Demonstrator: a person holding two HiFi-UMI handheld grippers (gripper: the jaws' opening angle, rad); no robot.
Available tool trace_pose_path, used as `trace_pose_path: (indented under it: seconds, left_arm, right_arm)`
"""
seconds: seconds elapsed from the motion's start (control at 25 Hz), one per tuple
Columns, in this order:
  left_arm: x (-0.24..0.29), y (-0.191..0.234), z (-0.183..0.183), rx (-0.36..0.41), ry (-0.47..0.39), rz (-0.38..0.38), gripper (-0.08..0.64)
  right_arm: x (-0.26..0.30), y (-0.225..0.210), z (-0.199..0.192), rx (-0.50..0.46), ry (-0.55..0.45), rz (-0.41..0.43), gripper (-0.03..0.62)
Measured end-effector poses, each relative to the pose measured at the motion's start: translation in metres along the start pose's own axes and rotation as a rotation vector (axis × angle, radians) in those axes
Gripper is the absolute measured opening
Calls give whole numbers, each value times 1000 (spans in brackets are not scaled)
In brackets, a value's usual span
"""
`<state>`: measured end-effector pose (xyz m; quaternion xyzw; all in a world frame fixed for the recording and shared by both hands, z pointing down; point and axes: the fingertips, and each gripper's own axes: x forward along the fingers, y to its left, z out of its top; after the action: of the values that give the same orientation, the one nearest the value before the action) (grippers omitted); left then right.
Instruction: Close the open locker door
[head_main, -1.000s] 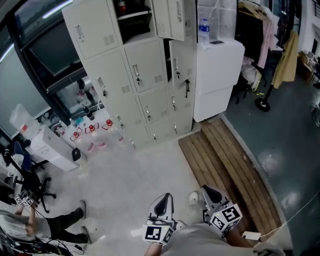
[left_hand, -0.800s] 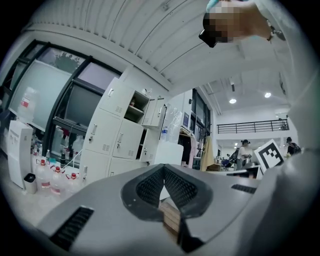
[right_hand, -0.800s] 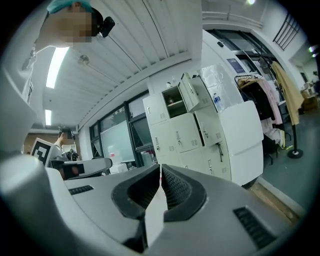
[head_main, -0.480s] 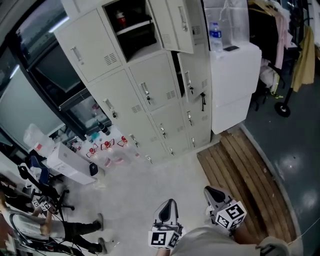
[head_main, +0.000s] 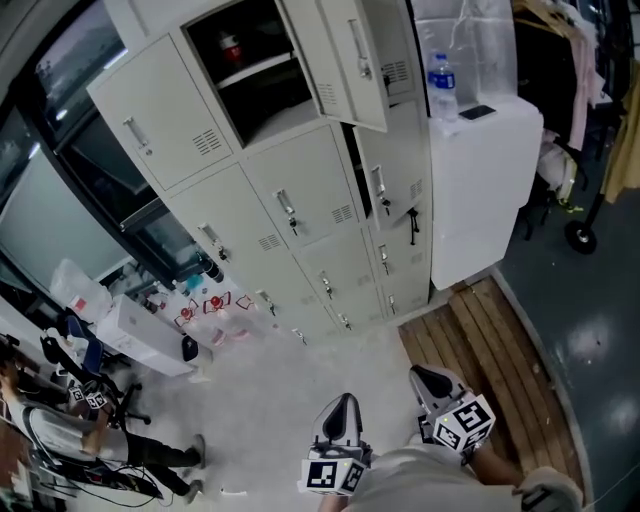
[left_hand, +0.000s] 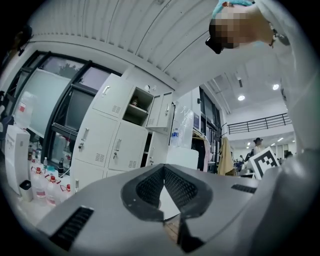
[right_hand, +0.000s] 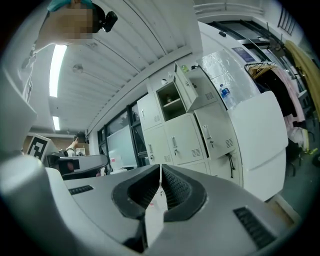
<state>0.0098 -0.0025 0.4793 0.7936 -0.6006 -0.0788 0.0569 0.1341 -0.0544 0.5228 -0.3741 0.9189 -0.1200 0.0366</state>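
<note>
A bank of cream lockers stands ahead. One top locker door hangs swung out, baring a dark compartment with a shelf and a small red item. Both grippers sit low at the bottom of the head view, well short of the lockers. My left gripper is shut with nothing in it, and so is my right gripper. In the left gripper view the open door shows beyond the shut left gripper. The right gripper view shows the open door above the shut right gripper.
A white cabinet with a water bottle on top stands right of the lockers. A wooden pallet lies on the floor at the right. Bottles and a white box crowd the left; a person is at lower left.
The lockers have grown larger and shifted down in the head view, with the open compartment now in fuller sight. Both grippers stay low and shut.
</note>
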Motion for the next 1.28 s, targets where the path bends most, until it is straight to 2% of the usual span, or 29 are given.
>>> trace_pose_path:
  seconds: [0.36, 0.6, 0.8, 1.28]
  left_arm:
    - [56, 13, -2, -7, 12, -2, 8]
    - [100, 41, -14, -18, 38, -58, 8]
    - [147, 82, -1, -28, 27, -98, 8]
    - [238, 190, 39, -23, 2, -202, 8]
  right_arm:
    - [28, -36, 5, 26, 21, -9, 31]
    - [63, -61, 6, 33, 20, -75, 31]
    - [118, -75, 17, 67, 12, -104, 31]
    - [244, -97, 69, -10, -72, -203, 32]
